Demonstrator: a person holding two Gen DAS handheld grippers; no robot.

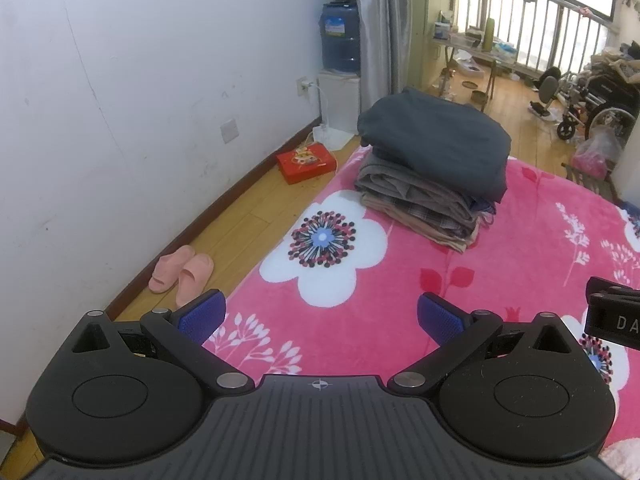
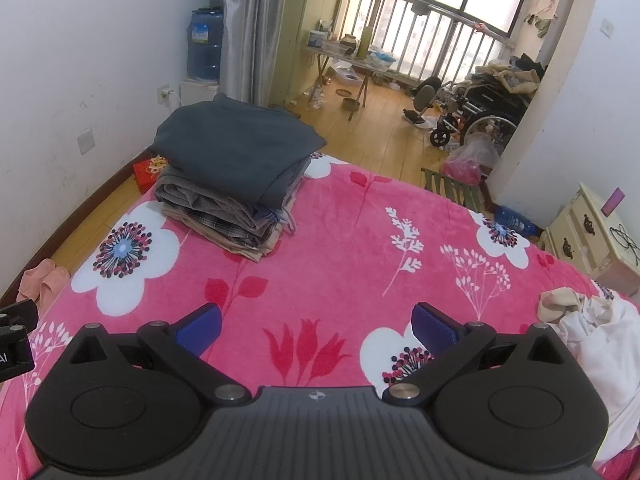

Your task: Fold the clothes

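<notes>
Claws both spread wide: my left claw (image 1: 322,316) hangs over the pink floral blanket (image 1: 400,288) with its blue pads (image 1: 202,316) far apart and nothing between them, and my right claw (image 2: 316,326) is the same, jaws apart and empty above the blanket. From the left wrist view the stack of folded clothes (image 1: 436,172) sits at about one o'clock, well apart from me, near the bed's far corner; a dark blue-grey garment (image 1: 436,140) lies on top, with grey, checked and beige layers under it. From the right wrist view that stack (image 2: 236,176) is at eleven o'clock. At three o'clock in the right view a loose heap of white and beige clothes (image 2: 592,328) lies crumpled on the blanket, just beside my right claw's housing. On the wooden floor (image 1: 240,216) at nine o'clock a pair of pink slippers (image 1: 182,274) rests near the wall, and a red box (image 1: 306,162) lies further along at eleven.
</notes>
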